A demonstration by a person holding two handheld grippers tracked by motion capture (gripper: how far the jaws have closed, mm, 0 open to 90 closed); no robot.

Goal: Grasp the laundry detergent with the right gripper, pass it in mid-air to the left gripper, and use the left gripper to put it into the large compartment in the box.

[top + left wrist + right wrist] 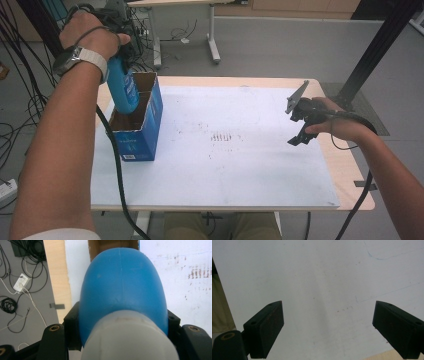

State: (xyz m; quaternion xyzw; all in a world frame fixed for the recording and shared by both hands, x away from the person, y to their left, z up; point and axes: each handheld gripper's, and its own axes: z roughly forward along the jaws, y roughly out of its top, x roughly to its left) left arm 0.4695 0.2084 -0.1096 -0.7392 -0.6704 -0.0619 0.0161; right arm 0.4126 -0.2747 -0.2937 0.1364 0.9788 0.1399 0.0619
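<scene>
Blue bottle (122, 87): smooth plastic, pale grey-white cap end up, base lowered into the open top of the box, body tilted slightly. Clamped near the cap end between the black jaws of the left claw (122, 322); jaws pressed on both sides of the blue body in the left gripper view. Label on the bottle side present in the high view, print too small to read.

Blue cardboard box (137, 125): open top, brown inner walls, inner divider between two compartments; bottle in the compartment nearer the left edge of the table. Stands at the left end of the white sheet. White label patch low on the near face, writing illegible. No brand legible anywhere.

Left hand (90, 32): raised above the box, wrapped around the claw body from above, forearm up from the bottom left, watch with pale strap (80, 59) on the wrist. Black cable hanging down past the box.

Right claw (302, 127): jaws wide apart, nothing between them, bare white sheet beneath in the right gripper view. Held in the right hand (340, 125) low over the right end of the table (350, 175), well apart from the box, jaws pointed down and toward the centre.

White sheet (240, 165): covers most of the light wooden table; dark smudged marks near the middle, not readable as writing.
</scene>
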